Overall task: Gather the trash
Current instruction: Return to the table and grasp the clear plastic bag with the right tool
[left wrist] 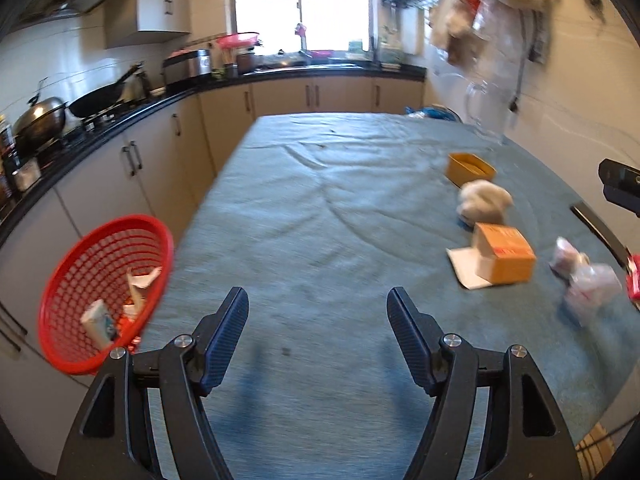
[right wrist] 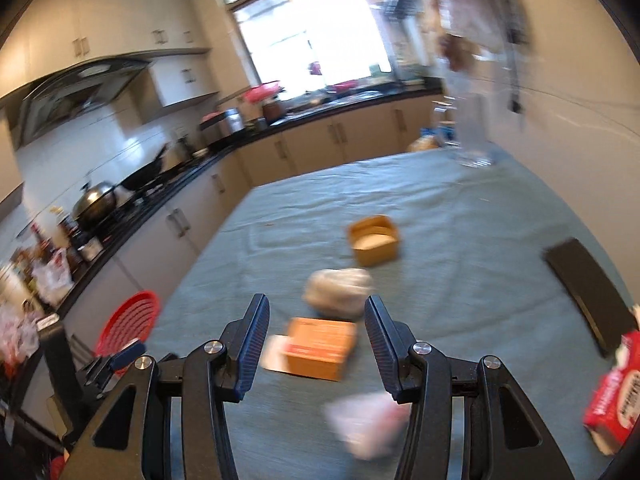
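Covering the table is a wrinkled grey-green cloth, and everything else is placed from it. Off the cloth's left edge hangs a round red plastic lattice basket, holding small cartons and torn paper. Toward the cloth's right side lie a squat orange tub, a crumpled whitish wad, an orange cardboard box resting on a flat white sheet, and a crinkled clear plastic wrapper. At the cloth's right rim sits a red-and-white carton.

Above the cloth's near end, the left gripper stands wide with ribbed dark-blue pads, nothing between them. The right gripper is parted too, empty, with the cardboard box just beyond its tips and the blurred wrapper beneath.
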`<state>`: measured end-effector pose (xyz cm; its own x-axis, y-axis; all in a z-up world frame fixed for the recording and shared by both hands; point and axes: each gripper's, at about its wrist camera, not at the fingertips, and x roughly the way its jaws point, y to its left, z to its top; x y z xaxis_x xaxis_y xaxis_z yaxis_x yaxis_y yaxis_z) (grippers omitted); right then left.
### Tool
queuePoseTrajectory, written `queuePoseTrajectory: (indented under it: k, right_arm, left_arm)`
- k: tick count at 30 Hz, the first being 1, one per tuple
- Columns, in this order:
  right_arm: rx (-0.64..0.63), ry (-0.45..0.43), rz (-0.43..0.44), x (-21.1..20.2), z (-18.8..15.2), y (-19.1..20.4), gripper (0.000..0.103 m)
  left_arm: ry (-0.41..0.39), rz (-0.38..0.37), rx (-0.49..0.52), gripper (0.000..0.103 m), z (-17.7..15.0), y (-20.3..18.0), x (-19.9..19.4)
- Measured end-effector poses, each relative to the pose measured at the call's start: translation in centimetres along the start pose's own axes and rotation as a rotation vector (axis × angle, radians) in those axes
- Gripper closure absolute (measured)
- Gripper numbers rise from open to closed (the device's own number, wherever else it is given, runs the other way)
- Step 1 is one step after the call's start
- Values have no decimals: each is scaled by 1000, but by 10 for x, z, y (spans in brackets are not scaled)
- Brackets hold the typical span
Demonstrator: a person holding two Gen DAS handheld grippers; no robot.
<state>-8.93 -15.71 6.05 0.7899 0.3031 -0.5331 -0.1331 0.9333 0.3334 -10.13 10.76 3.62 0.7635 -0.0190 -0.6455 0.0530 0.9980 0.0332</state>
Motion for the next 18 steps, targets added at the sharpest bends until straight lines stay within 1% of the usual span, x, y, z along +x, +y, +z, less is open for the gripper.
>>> queuePoseTrajectory:
  k: [2,5,7,12,15,17,18]
  right_arm:
    - [40,14,-32,-3,-4,-23,48]
    - [73,62,-35,-1,-13,-46,47]
    - [96,102,-12,1,-25,-54,41]
    - [115,174,11,23,-36,-51,36]
    - [113,225,-14,41,-42,-46,36]
    - [126,247,0,50,-46,-45,36]
    - [126,251,11,53,-48,-44,39]
  left_arm:
    - [3,-14,13,32,-2,-6,1]
    - [10,-34,29,32,-3,-13,3]
    - [9,-42,35,32,-3,-16,4]
    - [17,-61,42,32,0,-18,6]
    - [20,-75,55,32,2,-22,5]
    - [26,-92,57,32,6,-24,5]
    - [32,-108,55,31,8,-25,5]
